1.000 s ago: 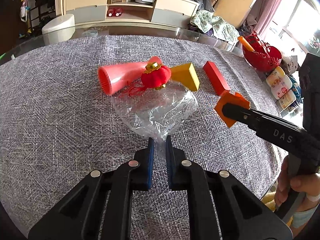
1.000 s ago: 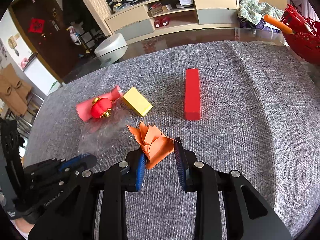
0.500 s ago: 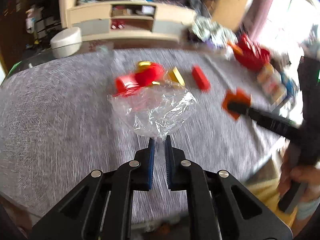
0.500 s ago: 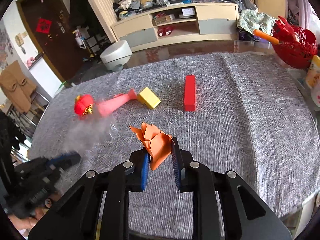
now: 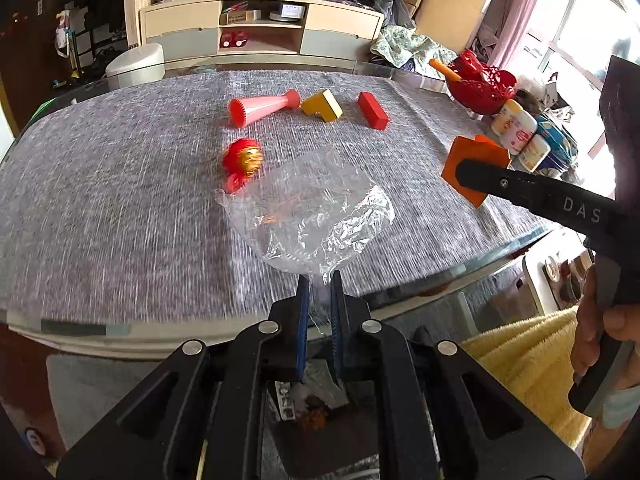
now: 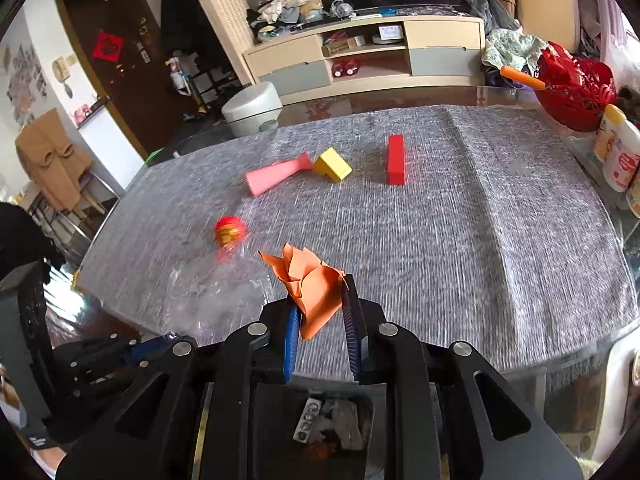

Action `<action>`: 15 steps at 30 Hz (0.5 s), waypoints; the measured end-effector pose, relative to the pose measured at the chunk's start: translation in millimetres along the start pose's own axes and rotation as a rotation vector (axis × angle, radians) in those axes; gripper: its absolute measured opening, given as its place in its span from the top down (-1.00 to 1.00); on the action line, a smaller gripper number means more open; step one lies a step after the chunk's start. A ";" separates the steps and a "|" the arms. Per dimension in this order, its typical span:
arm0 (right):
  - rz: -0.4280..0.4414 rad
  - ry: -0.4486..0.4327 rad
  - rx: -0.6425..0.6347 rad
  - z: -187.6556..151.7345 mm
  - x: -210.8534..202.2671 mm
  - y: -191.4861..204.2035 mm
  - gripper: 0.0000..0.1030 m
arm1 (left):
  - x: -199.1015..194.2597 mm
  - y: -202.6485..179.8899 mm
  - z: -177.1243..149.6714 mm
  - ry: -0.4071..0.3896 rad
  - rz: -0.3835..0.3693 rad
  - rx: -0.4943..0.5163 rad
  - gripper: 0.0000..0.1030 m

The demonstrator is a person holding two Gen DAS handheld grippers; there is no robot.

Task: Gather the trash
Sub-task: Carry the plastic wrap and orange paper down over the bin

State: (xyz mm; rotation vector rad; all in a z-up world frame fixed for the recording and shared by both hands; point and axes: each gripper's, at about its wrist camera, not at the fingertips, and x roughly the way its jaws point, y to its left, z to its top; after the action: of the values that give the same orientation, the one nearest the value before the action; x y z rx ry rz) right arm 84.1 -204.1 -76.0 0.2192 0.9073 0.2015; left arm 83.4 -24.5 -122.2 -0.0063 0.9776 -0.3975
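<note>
A: What do we hold? Our left gripper (image 5: 319, 280) is clamped on the near edge of the clear plastic wrap (image 5: 316, 216), which hangs in the air over the near rim of the table, at twelve o'clock from the fingers.

B: And our right gripper (image 6: 320, 308) pinches the crumpled orange paper (image 6: 310, 280); its jaws closed further on it during the last second. In the left view that paper (image 5: 476, 160) sits at two o'clock, off the cloth.

A: Below both grippers, at six o'clock, we see a bin (image 6: 332, 428) with scraps inside.

B: On the grey tablecloth (image 5: 120, 184) the red lantern (image 5: 244, 156) lies at eleven o'clock of the wrap, blurred. Beyond it are the pink cone (image 5: 262, 106), the yellow block (image 5: 322, 105) touching its narrow end, and the red block (image 5: 373, 110) apart at one o'clock.

A: A red basket (image 6: 574, 88) stands at the far right edge.
</note>
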 end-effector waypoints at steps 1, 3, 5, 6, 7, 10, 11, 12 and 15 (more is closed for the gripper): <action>-0.001 -0.001 -0.004 -4.1 -3.0 1.8 0.59 | -4.5 0.0 -6.4 -0.002 -0.002 -0.001 0.83; -0.001 -0.001 -0.008 -12.9 -9.4 3.8 0.59 | -11.9 -0.6 -16.5 -0.005 -0.004 -0.003 0.83; 0.002 0.004 -0.008 -23.4 -14.6 4.9 0.59 | -15.9 -1.4 -23.1 -0.004 -0.005 -0.006 0.83; 0.001 0.006 -0.009 -27.0 -16.1 7.1 0.59 | -18.5 -2.2 -28.3 -0.003 -0.004 -0.006 0.83; 0.002 0.010 -0.014 -33.9 -18.2 8.1 0.59 | -21.1 -3.1 -33.7 -0.003 -0.005 -0.006 0.83; 0.001 0.026 -0.022 -54.6 -20.7 10.3 0.59 | -25.5 -4.7 -50.5 0.003 -0.001 -0.011 0.83; 0.002 0.032 -0.021 -60.5 -21.1 10.3 0.59 | -24.7 -4.9 -55.8 0.008 0.002 -0.014 0.83; 0.003 0.039 -0.018 -66.5 -20.9 10.6 0.59 | -22.7 -4.4 -64.4 0.020 0.008 -0.022 0.83; -0.006 0.062 -0.012 -85.8 -16.8 10.4 0.59 | -14.9 -3.8 -82.7 0.059 0.030 -0.029 0.83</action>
State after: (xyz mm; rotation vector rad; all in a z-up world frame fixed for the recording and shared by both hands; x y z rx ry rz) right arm 4.9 -189.8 -111.6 0.2002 0.9684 0.2087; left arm 8.1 -8.8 -156.2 -0.0066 1.0403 -0.3571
